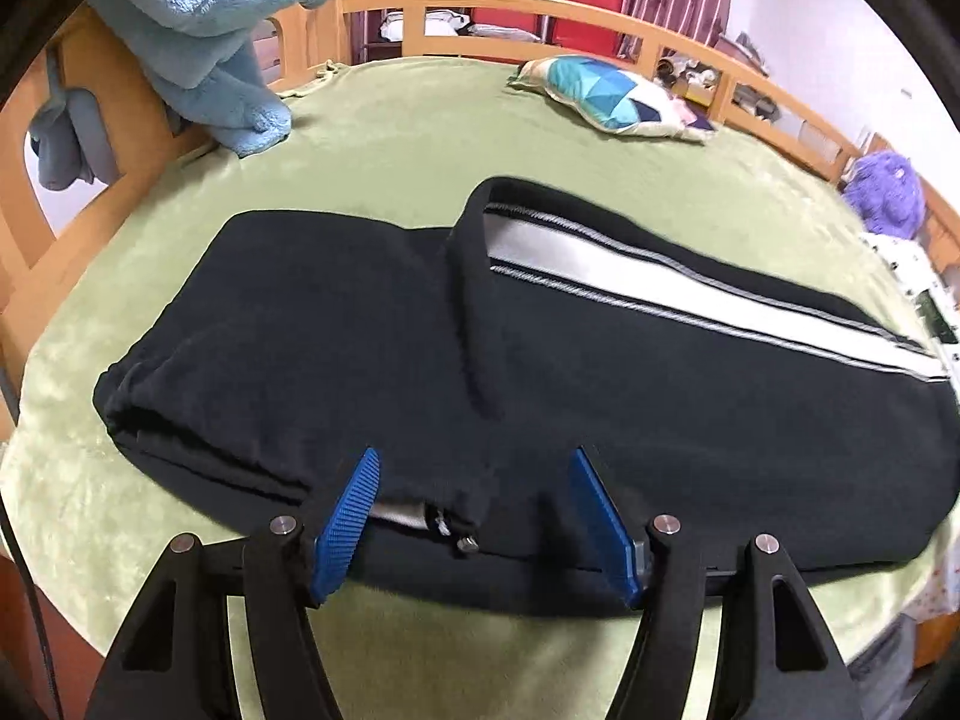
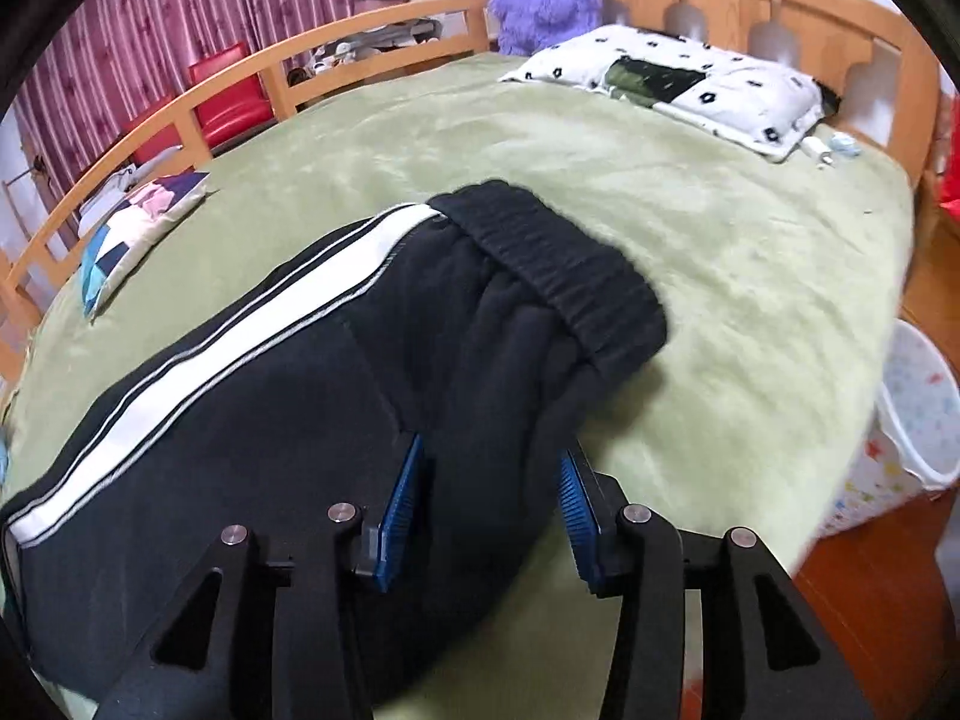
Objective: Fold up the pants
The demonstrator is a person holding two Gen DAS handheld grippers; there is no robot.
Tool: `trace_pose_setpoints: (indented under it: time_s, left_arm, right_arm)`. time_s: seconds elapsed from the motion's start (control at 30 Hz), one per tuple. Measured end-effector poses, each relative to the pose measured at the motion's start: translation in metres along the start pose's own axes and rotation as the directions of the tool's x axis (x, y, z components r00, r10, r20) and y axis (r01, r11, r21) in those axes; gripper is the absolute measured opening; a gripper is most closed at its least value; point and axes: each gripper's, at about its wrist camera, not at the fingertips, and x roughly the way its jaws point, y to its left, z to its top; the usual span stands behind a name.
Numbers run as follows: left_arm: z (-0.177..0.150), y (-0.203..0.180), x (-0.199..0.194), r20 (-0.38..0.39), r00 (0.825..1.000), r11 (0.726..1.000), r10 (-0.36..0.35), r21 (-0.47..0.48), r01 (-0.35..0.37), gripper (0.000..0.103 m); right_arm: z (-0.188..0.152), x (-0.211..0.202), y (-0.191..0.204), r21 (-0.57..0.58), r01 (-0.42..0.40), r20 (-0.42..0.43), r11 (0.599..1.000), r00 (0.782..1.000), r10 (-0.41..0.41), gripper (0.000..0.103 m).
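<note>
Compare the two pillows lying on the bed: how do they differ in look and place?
The patchwork pillow shows teal, navy and pink patches and lies by the side rail; the white pillow carries small black marks plus a dark green panel and lies at the headboard. Both lie flat on the green blanket.

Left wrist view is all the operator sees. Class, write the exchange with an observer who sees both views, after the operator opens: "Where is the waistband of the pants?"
Observer: The ribbed black waistband is at the far end of the pants, lying on the green blanket.
Operator: Where is the right gripper?
Observer: The right gripper is at the near edge of the pants, on the waistband side. Its jaws are apart, with black cloth between them.
Operator: Is anything loose near the pillow?
Observer: Small white items lie on the blanket beside the patterned pillow. They are too small to identify.
</note>
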Motion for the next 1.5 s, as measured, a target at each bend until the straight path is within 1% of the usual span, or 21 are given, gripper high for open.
trace_pose_setpoints:
  time_s: [0.07,0.1,0.13,0.17,0.2,0.3,0.37,0.43,0.5,0.6,0.63,0.73,0.8,0.87,0.97,1.03,1.07,1.17,1.3,1.37,1.5]
  left_arm:
    - [-0.001,0.000,0.009,0.001,0.998,0.998,0.064,0.030,-0.064,0.062]
    - [0.000,0.001,0.012,0.005,0.996,0.995,0.086,0.040,-0.086,0.054]
    - [0.002,0.003,0.014,0.012,0.996,0.995,0.085,0.048,-0.086,0.028]
    - [0.007,0.008,0.012,0.021,0.999,0.999,0.028,0.046,-0.029,0.019]
    - [0.013,0.012,0.008,0.043,0.999,0.999,0.015,0.036,-0.016,0.017]
    - [0.042,0.032,-0.007,0.147,0.986,0.997,0.077,0.007,-0.079,0.014]
    - [0.067,0.054,-0.012,0.189,0.977,0.994,0.101,-0.048,-0.094,0.013]
    - [0.092,0.076,-0.012,0.220,0.969,0.991,0.110,-0.103,-0.089,0.013]
    - [0.117,0.093,-0.007,0.232,0.968,0.988,0.100,-0.139,-0.068,0.013]
    - [0.144,0.108,0.002,0.230,0.970,0.986,0.076,-0.165,-0.038,0.014]
    - [0.150,0.111,0.003,0.235,0.969,0.984,0.078,-0.173,-0.037,0.017]
    - [0.164,0.115,-0.001,0.266,0.957,0.978,0.114,-0.201,-0.061,0.023]
    - [0.163,0.114,-0.005,0.273,0.958,0.982,0.086,-0.188,-0.035,0.029]
    - [0.157,0.113,-0.008,0.266,0.963,0.984,0.050,-0.177,-0.002,0.038]
    - [0.135,0.111,-0.007,0.228,0.974,0.987,-0.003,-0.153,0.039,0.043]
    - [0.116,0.110,-0.006,0.193,0.980,0.987,-0.058,-0.134,0.084,0.044]
    - [0.102,0.113,-0.005,0.169,0.982,0.984,-0.090,-0.138,0.114,0.048]
    - [0.065,0.123,-0.002,0.117,0.979,0.968,-0.166,-0.169,0.184,0.050]
    - [0.023,0.147,-0.002,0.087,0.976,0.947,-0.201,-0.238,0.216,0.050]
    - [0.009,0.164,0.000,0.084,0.972,0.927,-0.220,-0.291,0.235,0.050]
    - [0.000,0.187,0.013,0.084,0.964,0.888,-0.253,-0.376,0.266,0.049]
  right_arm:
    - [-0.009,-0.024,0.001,-0.008,-0.016,0.020,1.000,1.000,0.016,0.046]
    - [-0.012,-0.035,-0.001,-0.008,-0.024,0.027,1.000,0.999,0.025,0.047]
    - [-0.017,-0.046,0.001,-0.006,-0.029,0.034,1.000,0.999,0.029,0.047]
    - [-0.020,-0.056,0.005,-0.004,-0.034,0.042,0.999,0.999,0.034,0.047]
    - [-0.024,-0.066,0.008,-0.001,-0.043,0.052,0.999,0.998,0.043,0.047]
    - [-0.031,-0.080,0.025,-0.012,-0.056,0.068,0.998,0.996,0.057,0.047]
    - [-0.037,-0.085,0.041,-0.013,-0.066,0.074,0.998,0.995,0.067,0.047]
    - [-0.043,-0.081,0.054,-0.006,-0.099,0.056,0.995,0.993,0.099,0.047]
    - [-0.051,-0.076,0.070,-0.004,-0.134,0.026,0.991,0.991,0.134,0.047]
    - [-0.063,-0.069,0.096,-0.028,-0.141,-0.006,0.990,0.990,0.141,0.047]
    - [-0.066,-0.066,0.102,-0.037,-0.141,-0.017,0.989,0.990,0.140,0.047]
    - [-0.076,-0.061,0.121,-0.058,-0.149,-0.044,0.987,0.988,0.146,0.047]
    - [-0.081,-0.061,0.130,-0.066,-0.158,-0.059,0.985,0.986,0.154,0.047]
    - [-0.084,-0.063,0.138,-0.070,-0.166,-0.062,0.984,0.985,0.162,0.047]
    - [-0.092,-0.067,0.149,-0.083,-0.181,-0.068,0.980,0.982,0.175,0.047]
    - [-0.097,-0.069,0.157,-0.096,-0.182,-0.072,0.979,0.982,0.175,0.047]
    - [-0.100,-0.070,0.160,-0.102,-0.183,-0.075,0.978,0.982,0.175,0.047]
    - [-0.108,-0.072,0.168,-0.105,-0.198,-0.089,0.974,0.978,0.190,0.047]
    - [-0.116,-0.069,0.177,-0.096,-0.225,-0.114,0.970,0.970,0.213,0.047]
    - [-0.120,-0.066,0.182,-0.095,-0.237,-0.130,0.967,0.966,0.224,0.047]
    - [-0.126,-0.059,0.193,-0.096,-0.247,-0.157,0.964,0.960,0.230,0.047]
